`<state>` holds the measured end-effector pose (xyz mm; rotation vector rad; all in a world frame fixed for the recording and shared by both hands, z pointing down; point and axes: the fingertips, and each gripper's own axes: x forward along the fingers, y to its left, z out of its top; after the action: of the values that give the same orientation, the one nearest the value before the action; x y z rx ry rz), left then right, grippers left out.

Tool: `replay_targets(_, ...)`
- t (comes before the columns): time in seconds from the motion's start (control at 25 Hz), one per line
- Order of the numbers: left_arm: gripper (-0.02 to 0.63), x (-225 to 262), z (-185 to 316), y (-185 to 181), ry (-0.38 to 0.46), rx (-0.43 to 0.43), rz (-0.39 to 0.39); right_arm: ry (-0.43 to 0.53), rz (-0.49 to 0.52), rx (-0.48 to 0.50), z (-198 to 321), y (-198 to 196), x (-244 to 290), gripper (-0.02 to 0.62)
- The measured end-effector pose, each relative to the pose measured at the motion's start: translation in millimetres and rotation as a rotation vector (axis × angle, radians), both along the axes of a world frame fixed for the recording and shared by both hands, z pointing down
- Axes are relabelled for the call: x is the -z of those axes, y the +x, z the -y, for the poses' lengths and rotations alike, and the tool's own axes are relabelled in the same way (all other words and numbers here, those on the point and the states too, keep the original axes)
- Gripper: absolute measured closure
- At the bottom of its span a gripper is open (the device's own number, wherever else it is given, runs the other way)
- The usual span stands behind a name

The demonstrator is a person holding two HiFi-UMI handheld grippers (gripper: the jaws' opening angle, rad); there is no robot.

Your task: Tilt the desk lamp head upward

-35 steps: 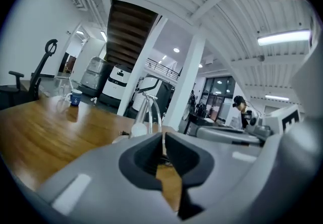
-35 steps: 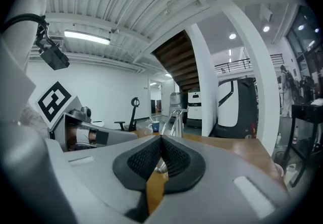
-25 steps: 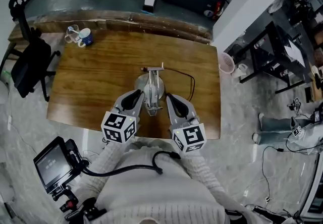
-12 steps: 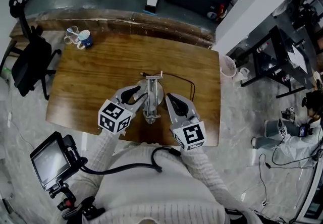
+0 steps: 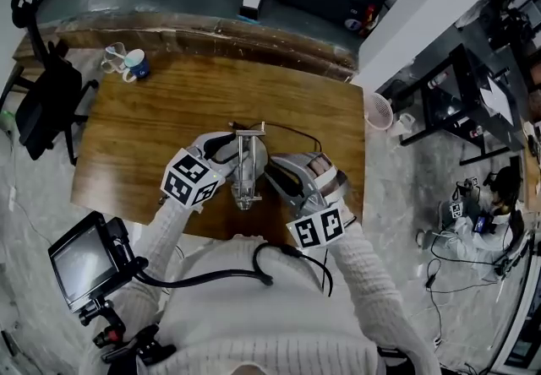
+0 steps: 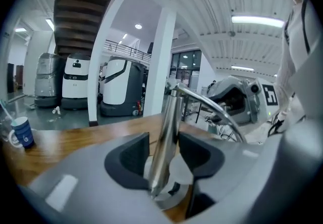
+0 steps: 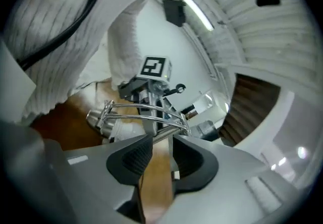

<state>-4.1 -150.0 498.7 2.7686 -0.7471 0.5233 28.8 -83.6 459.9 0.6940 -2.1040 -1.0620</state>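
Observation:
A chrome desk lamp (image 5: 243, 164) stands near the middle of the wooden table (image 5: 144, 128). In the left gripper view its upright pole (image 6: 168, 127) runs between the pads of my left gripper (image 6: 164, 140), above the round base (image 6: 169, 198). Those jaws are opening and a sliver of space shows beside the pole. My right gripper (image 7: 161, 142) comes at the lamp from the right (image 5: 270, 176). Its jaws are opening too, and the end of a thin chrome rod (image 7: 166, 134) sits at their tips. The lamp head (image 7: 98, 117) and its wire frame lie beyond.
A blue mug (image 5: 135, 66) stands at the table's far left corner, also in the left gripper view (image 6: 21, 132). The lamp's dark cable (image 5: 311, 138) loops to the right. A black office chair (image 5: 38, 107) is left of the table, a white bin (image 5: 379, 108) right of it.
Both grippers' jaws have spread from shut. My left gripper has turned and drawn slightly left of the pole. My right gripper has swung round, its marker cube dropping toward me.

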Motion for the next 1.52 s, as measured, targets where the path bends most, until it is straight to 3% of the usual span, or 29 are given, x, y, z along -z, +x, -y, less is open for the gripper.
replay_targets(0.12,0.422,0,3,3,-0.019,0.001,-0.01,0.147,-0.167,0.132,-5,-14,-3,0.458)
replay_targets(0.24,0.419,-1,3,4,-0.042,-0.01,-0.036,0.244,-0.22,0.235,-8,-28,-1,0.389)
replay_targets(0.48,0.379,-2,3,2,-0.093,-0.032,-0.082,0.396,-0.271,0.405,-21,-52,-1,0.354)
replay_targets(0.6,0.367,-3,2,2,-0.11,-0.046,-0.1,0.425,-0.264,0.451,-25,-58,-3,0.35)
replay_targets(0.84,0.365,-4,1,2,-0.127,-0.07,-0.113,0.464,-0.286,0.507,-30,-65,-7,0.4)
replay_targets(1.0,0.369,-8,-1,5,-0.132,-0.071,-0.106,0.443,-0.274,0.486,-31,-65,-5,0.408)
replay_targets(1.52,0.386,-7,-3,10,-0.144,-0.106,-0.108,0.196,-0.245,0.521,-28,-61,-3,0.365)
